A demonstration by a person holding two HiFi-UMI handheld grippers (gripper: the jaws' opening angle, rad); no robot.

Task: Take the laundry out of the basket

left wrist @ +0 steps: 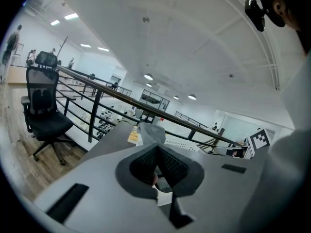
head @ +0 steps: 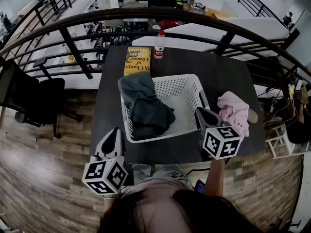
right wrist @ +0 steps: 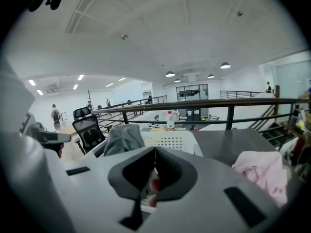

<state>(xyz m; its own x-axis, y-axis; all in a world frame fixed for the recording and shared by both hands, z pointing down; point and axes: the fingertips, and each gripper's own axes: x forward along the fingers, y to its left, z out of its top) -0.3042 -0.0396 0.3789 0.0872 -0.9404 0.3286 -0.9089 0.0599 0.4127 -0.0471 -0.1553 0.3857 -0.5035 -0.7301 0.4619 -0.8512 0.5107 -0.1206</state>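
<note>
Laundry left to lift is one dark grey garment (head: pixel 143 106), heaped in the left half of the white basket (head: pixel 187 81) and hanging over its far-left rim. A pink piece (head: pixel 234 111) lies on the table (head: pixel 233 72) just right of the basket. Both tools sit at the near edge with nothing in them. The left gripper (head: pixel 115 134) has its jaws pressed together, and so does the right gripper (head: pixel 200 115), beside the basket's near-right corner. The trouble I'd expect is the cloth catching on that rim. A pull from a thin pinch could slip off, or drag the light basket toward the table's near edge. A shove the other way could topple the water bottle (head: pixel 159 45) behind it.
</note>
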